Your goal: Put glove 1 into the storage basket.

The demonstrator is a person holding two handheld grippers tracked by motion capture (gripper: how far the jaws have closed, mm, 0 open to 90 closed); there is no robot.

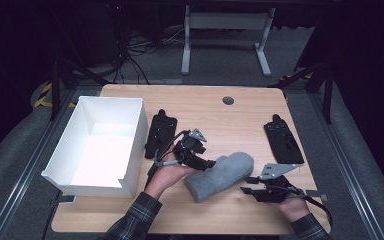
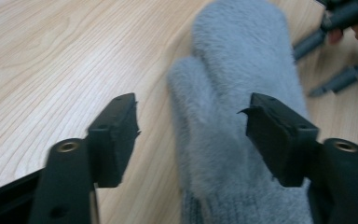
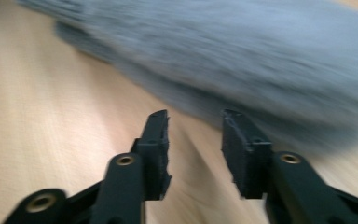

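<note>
- Hovering over the wooden surface, the left gripper has its jaws spread wide; in the left gripper view they stand on either side of the grey mitten without pressing on it.
- In that view one jaw hangs over bare wood and the other over the mitten's body, with the thumb lobe between them.
- The right gripper has its jaws parted to a middling gap with nothing between them; in the right gripper view they point at the mitten's edge, which lies just beyond the tips, blurred.
- In the high view the left gripper's tips reach the mitten's left side near the thumb, and the right gripper sits just beside its lower right edge.
- The mitten lies flat on the surface near the front edge, between the two grippers, slanting from its cuff at lower left to its rounded tip at upper right.
- Behind the left hand a black holder lies flat on the surface; a second black holder lies near the right edge, well apart from the mitten.
- A white open box stands on the left side of the surface, just beside the first holder.
- A plaid sleeve covers the left forearm.
</note>
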